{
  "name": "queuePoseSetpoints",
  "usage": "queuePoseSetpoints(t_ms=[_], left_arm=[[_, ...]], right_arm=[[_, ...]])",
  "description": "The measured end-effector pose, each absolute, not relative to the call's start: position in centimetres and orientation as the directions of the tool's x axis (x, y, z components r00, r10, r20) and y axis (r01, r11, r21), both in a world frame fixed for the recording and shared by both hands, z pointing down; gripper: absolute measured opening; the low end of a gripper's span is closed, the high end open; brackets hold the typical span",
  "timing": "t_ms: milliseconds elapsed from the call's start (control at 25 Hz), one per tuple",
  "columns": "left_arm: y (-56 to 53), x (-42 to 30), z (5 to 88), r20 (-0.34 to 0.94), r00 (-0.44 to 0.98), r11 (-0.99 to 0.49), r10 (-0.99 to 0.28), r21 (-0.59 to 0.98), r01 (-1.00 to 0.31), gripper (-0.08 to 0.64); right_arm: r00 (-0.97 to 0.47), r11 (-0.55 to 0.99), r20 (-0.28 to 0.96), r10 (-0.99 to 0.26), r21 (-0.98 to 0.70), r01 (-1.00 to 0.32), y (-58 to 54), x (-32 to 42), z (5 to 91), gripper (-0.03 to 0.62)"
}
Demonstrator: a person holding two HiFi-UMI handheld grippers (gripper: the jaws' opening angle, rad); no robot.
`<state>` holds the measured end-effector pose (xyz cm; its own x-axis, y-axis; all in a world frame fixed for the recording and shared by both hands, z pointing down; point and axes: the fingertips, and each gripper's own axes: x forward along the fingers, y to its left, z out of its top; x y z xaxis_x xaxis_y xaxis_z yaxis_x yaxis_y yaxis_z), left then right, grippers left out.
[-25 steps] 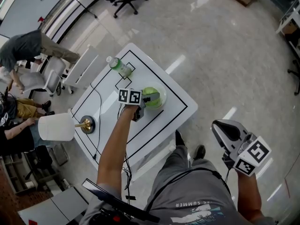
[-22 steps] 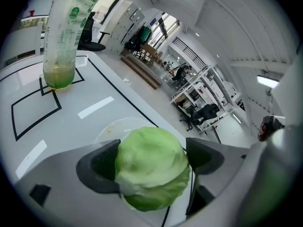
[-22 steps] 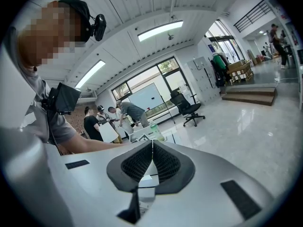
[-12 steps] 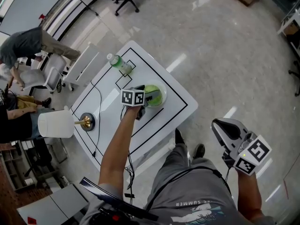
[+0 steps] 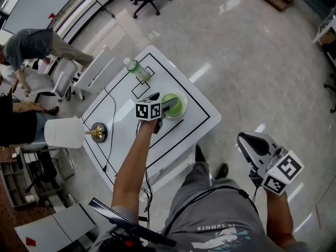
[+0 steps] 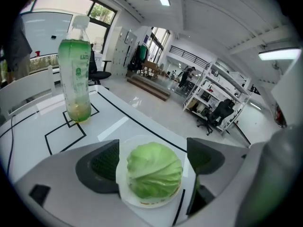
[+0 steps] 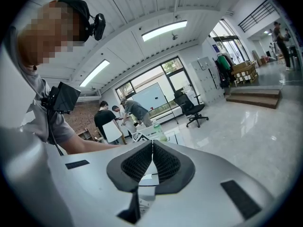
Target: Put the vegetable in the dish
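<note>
A pale green cabbage point(image 5: 174, 104) rests in a shallow white dish point(image 5: 182, 111) on the white table point(image 5: 194, 124). My left gripper point(image 5: 166, 107) hovers at the dish's near side, open. In the left gripper view the cabbage point(image 6: 154, 170) on the dish point(image 6: 124, 195) shows between the spread jaws, which do not touch it. My right gripper point(image 5: 245, 143) hangs off the table at the lower right, shut on nothing; its ribbed pads point(image 7: 163, 162) meet.
A green drink bottle point(image 5: 137, 71) point(image 6: 74, 74) stands in a marked square at the table's far corner. A lamp with a white shade point(image 5: 65, 132) and brass base sits at the left edge, with a cable running across. People and chairs are at the far left.
The left gripper has stayed at the dish with barely any shift. The right gripper has not moved. The people at the left have shifted a little.
</note>
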<state>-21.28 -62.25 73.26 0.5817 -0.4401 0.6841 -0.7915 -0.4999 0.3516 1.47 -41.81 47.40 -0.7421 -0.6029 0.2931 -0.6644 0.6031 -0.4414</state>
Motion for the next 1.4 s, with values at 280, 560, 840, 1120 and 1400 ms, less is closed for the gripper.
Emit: queuePoseSetpoints(t_ms=[280, 560, 840, 1120, 1400], left_arm=[[-61.0, -22.6, 66.3, 0.58, 0.583, -0.497, -0.569, 0.323, -0.806, 0.433], [-57.7, -22.7, 56.4, 0.418, 0.607, -0.546, -0.676, 0.269, -0.793, 0.28], [-52.5, -23.0, 43.9, 0.161, 0.595, -0.582, -0.788, 0.125, -0.804, 0.007], [-44.5, -22.1, 35.6, -0.006, 0.596, -0.595, -0.803, 0.064, -0.801, 0.006], [-37.2, -22.1, 32.9, -0.031, 0.544, -0.545, -0.838, 0.062, -0.836, 0.006]], right_arm=[[-0.775, 0.671, 0.264, -0.574, -0.391, -0.63, -40.5, 0.8, 45.5, 0.006], [-0.815, 0.745, 0.212, -0.539, -0.331, -0.579, -38.9, -0.1, 42.7, 0.006], [-0.845, 0.814, 0.156, -0.511, -0.226, -0.534, -36.9, -1.3, 39.3, 0.006], [-0.855, 0.842, 0.109, -0.508, -0.15, -0.519, -34.3, -0.6, 36.6, 0.005], [-0.868, 0.861, 0.067, -0.492, -0.107, -0.497, -30.9, 0.5, 33.5, 0.005]])
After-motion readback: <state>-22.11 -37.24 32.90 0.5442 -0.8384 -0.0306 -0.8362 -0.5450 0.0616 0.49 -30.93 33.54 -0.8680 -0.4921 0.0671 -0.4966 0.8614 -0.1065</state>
